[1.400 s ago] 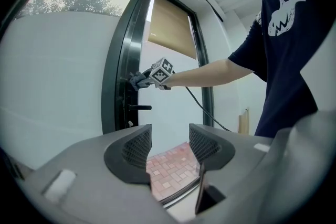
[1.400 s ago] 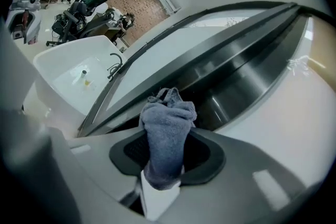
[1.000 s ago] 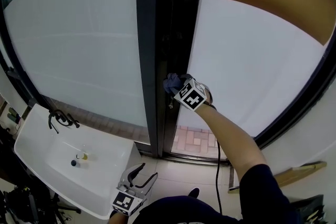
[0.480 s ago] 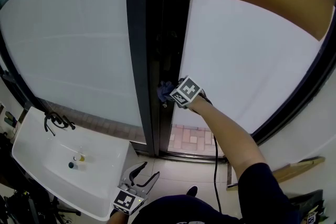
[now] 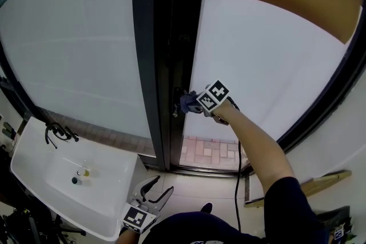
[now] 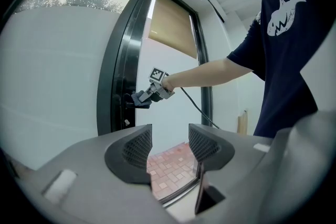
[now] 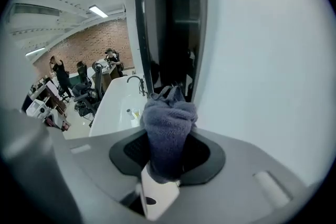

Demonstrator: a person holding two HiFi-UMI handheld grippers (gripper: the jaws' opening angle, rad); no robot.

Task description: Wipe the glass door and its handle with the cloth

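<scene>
My two grippers are moulded grey plastic. The left gripper (image 6: 170, 147) has a broad, smooth grey body with two dark pads (image 6: 137, 147) that are finely ribbed. The right gripper (image 7: 168, 152) has the same grey shell and dark ribbed insets. Each carries a white cube (image 5: 213, 97) printed with black square markers. A thin black cable (image 5: 238, 174) trails from the right one. I wear a dark navy short-sleeved T-shirt (image 6: 294, 50) with a white print (image 6: 283, 16) on the chest.
</scene>
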